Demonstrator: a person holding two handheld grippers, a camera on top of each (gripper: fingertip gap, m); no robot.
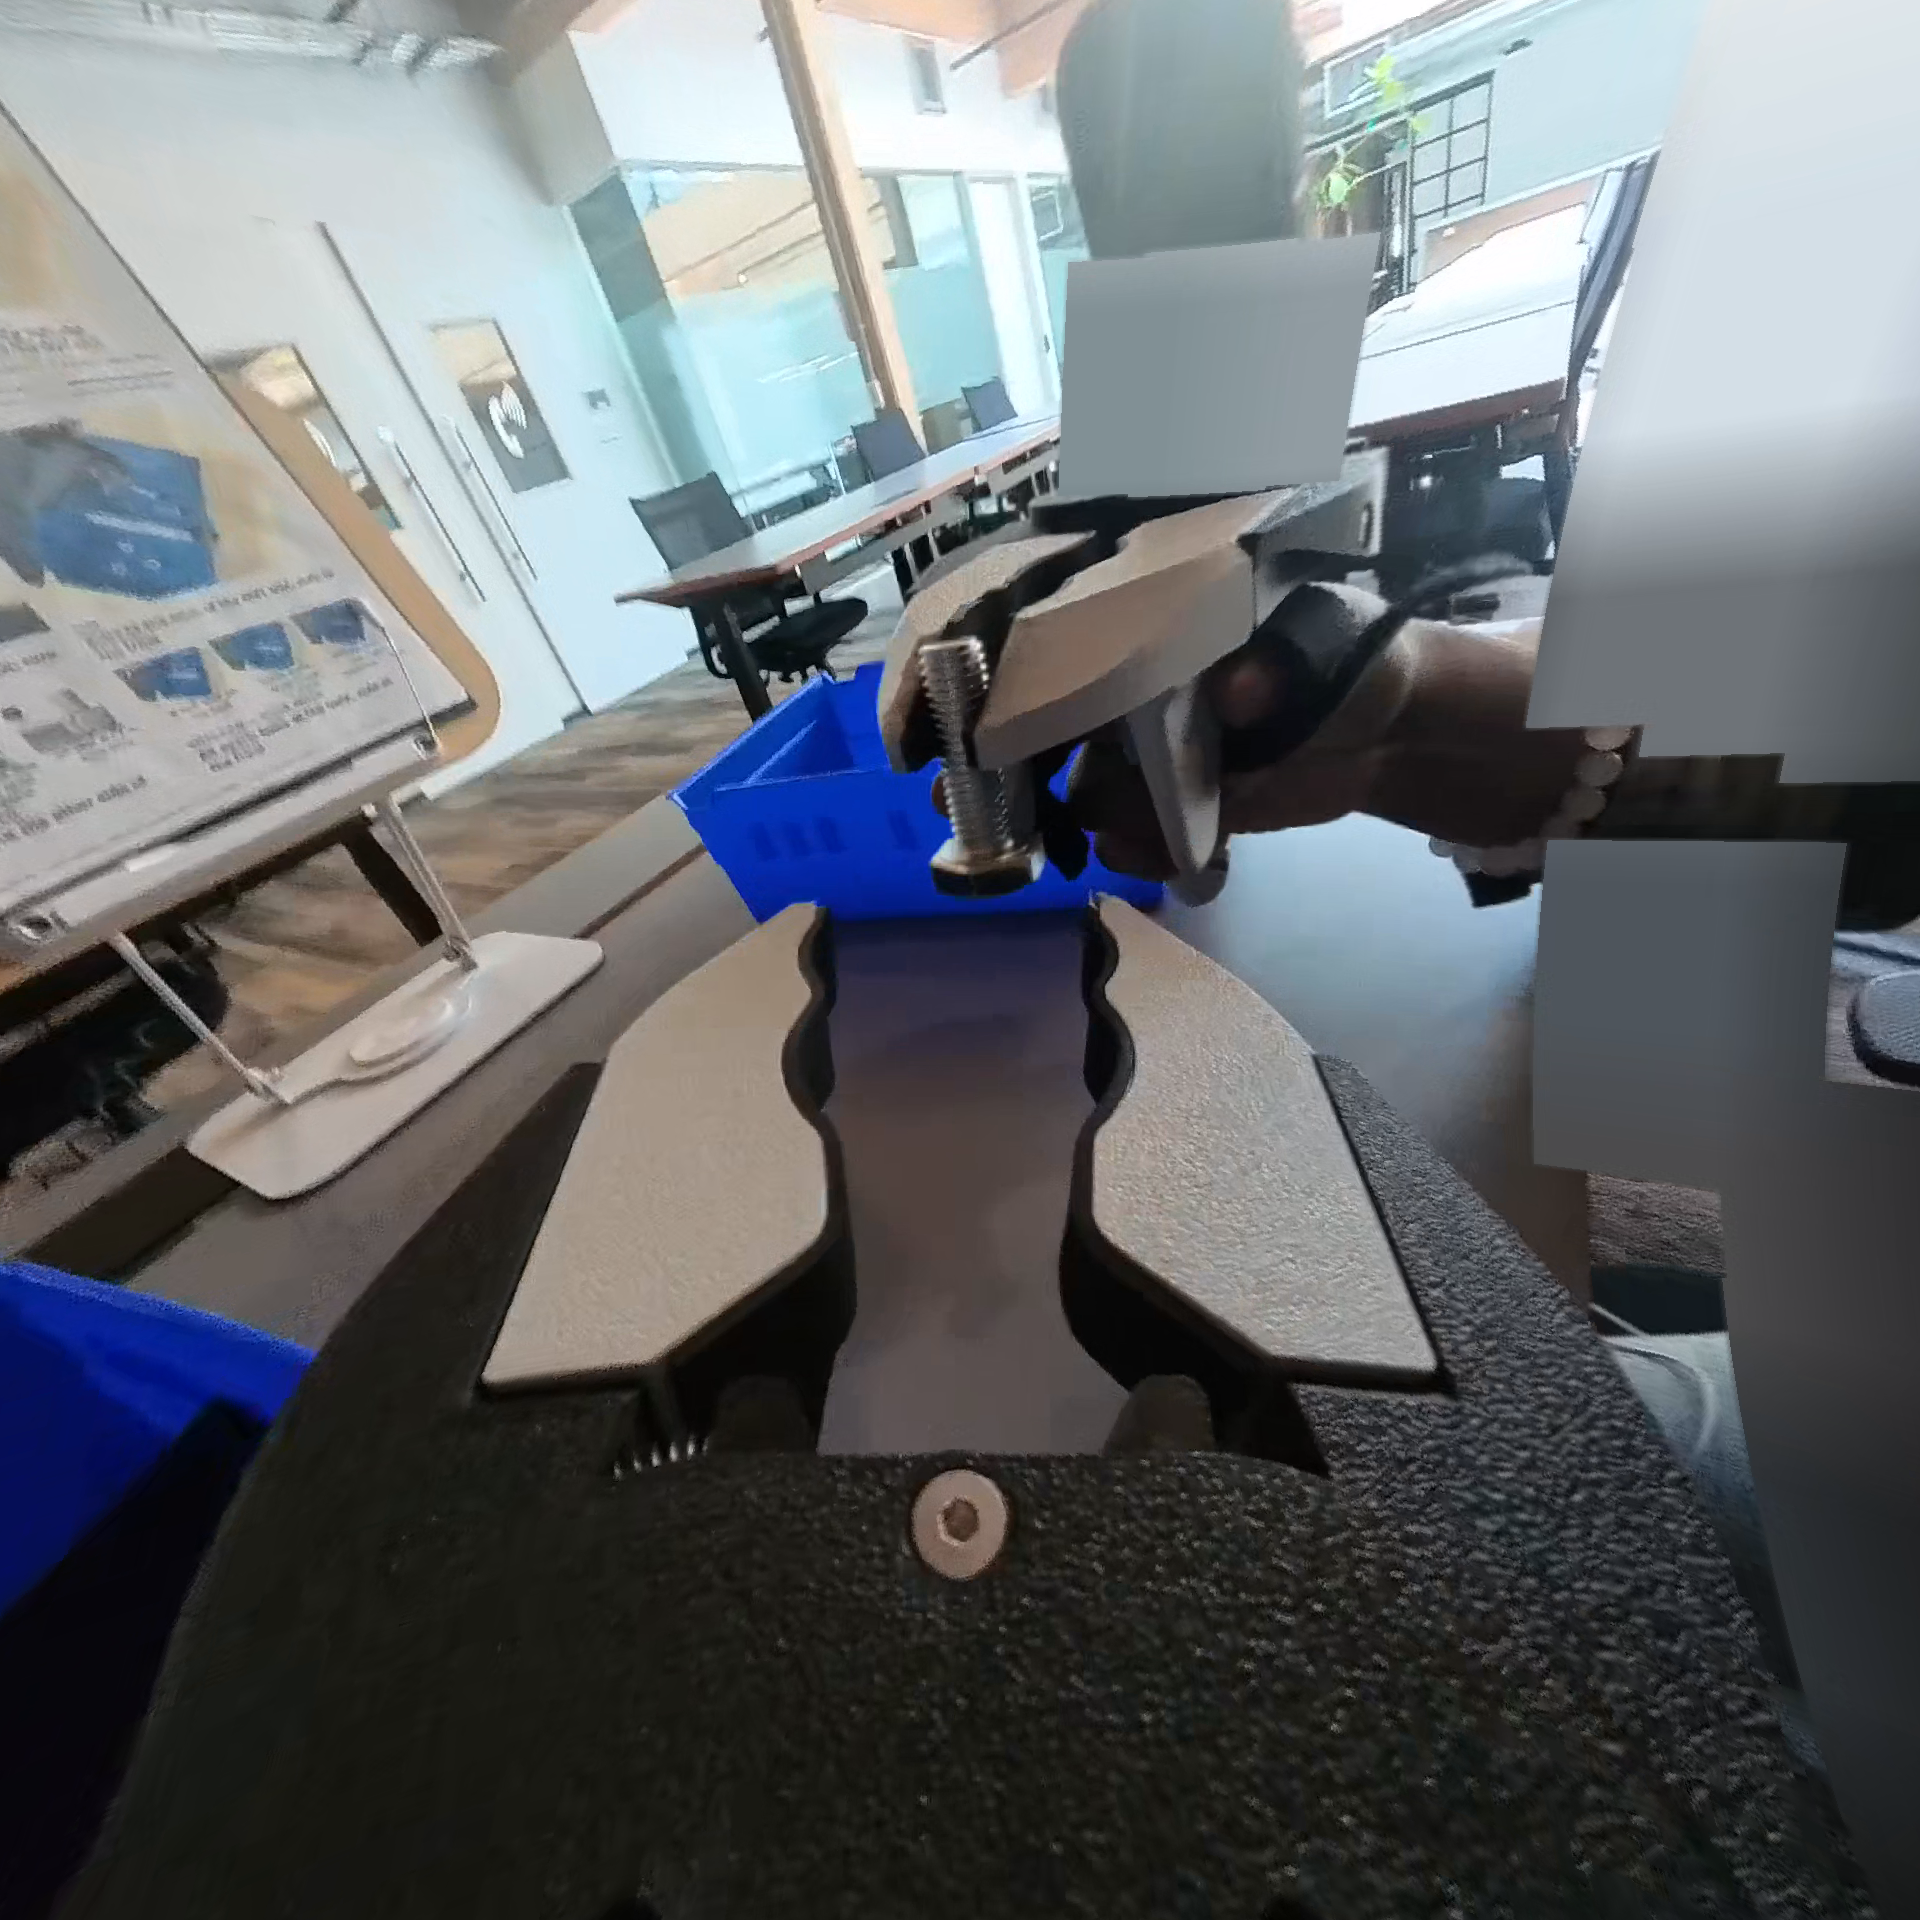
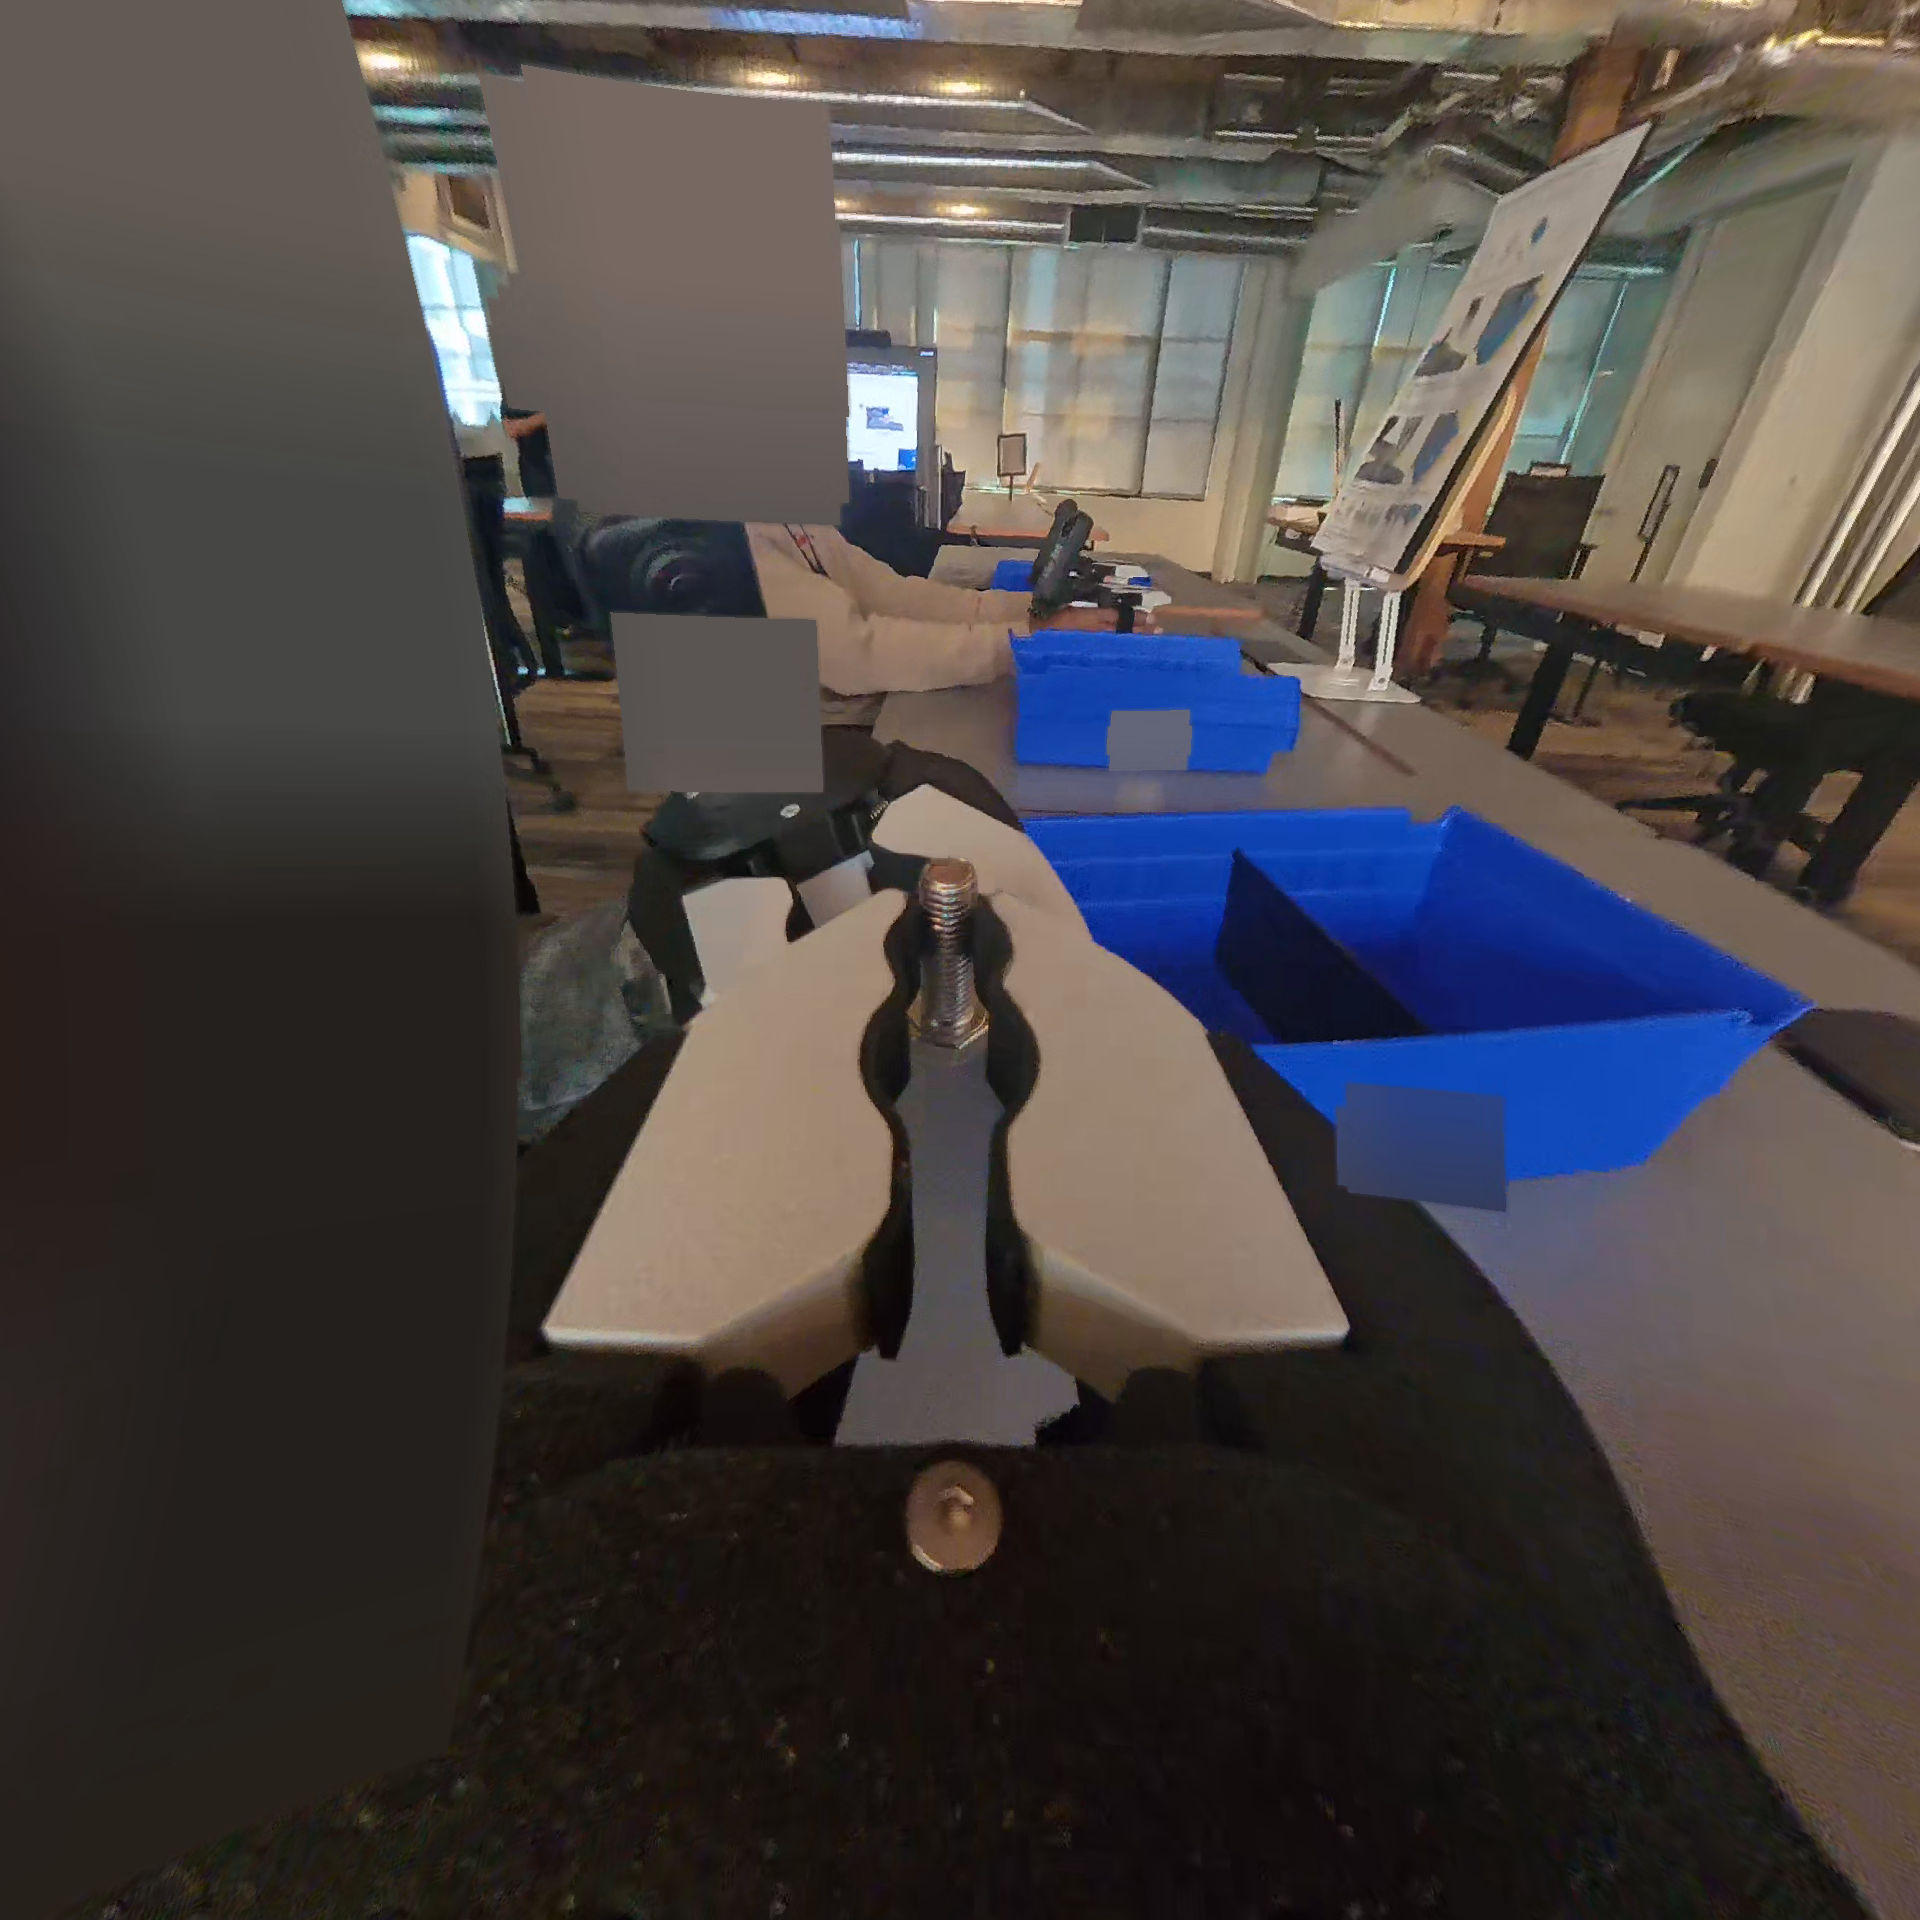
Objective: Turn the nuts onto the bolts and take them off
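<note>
Right gripper point(image 2: 951, 961) clamping bolt point(image 2: 943, 961) mid-thread between jaws, bare tip poking above. Left gripper point(image 1: 956, 1023) gaping, holding nothing. Steel bolt seeming rigid, slippery; gripping shank wisest.

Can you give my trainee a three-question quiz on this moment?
1. True or false: the right hand-held gripper is shut on the bolt.
2. Which end of the bolt points up? A) head B) threaded tip
3. Fill in: the left hand-held gripper is ____ and holds nothing.

Key: 1 true. 2 B; the head sits at the bottom and no nut shows on the thread. 3 open; behind it stands the blue bin on the table.
</note>
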